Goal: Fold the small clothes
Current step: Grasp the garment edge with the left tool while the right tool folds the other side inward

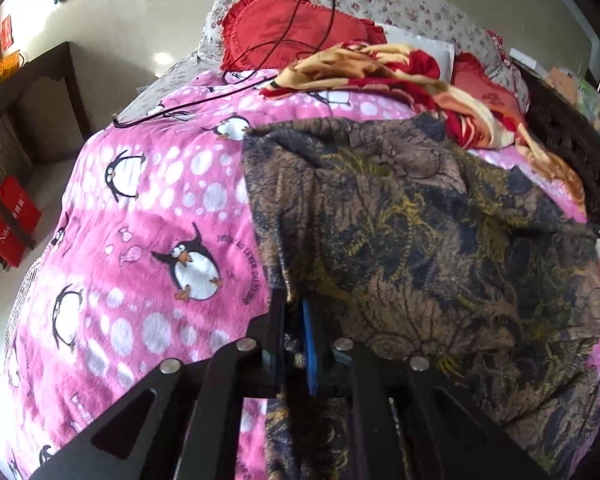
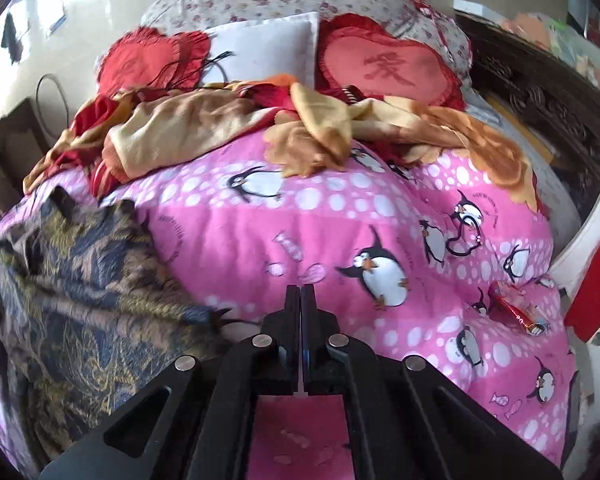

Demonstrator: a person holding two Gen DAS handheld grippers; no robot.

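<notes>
The left gripper (image 1: 296, 320) is clamped on the near edge of the patterned brown and blue garment (image 1: 420, 232), a fold of cloth pinched between its 2 fingers, the blue pad (image 1: 310, 344) showing beside it. From that grip the garment spreads away ahead and to the right over the pink penguin blanket (image 1: 148, 208).

The right gripper (image 2: 301, 300) is fully closed, its 2 fingers pressed together with nothing between them, over bare pink blanket. The garment lies to its left, apart from the fingertips. A red wrapper (image 2: 518, 314) lies off to its right.
</notes>
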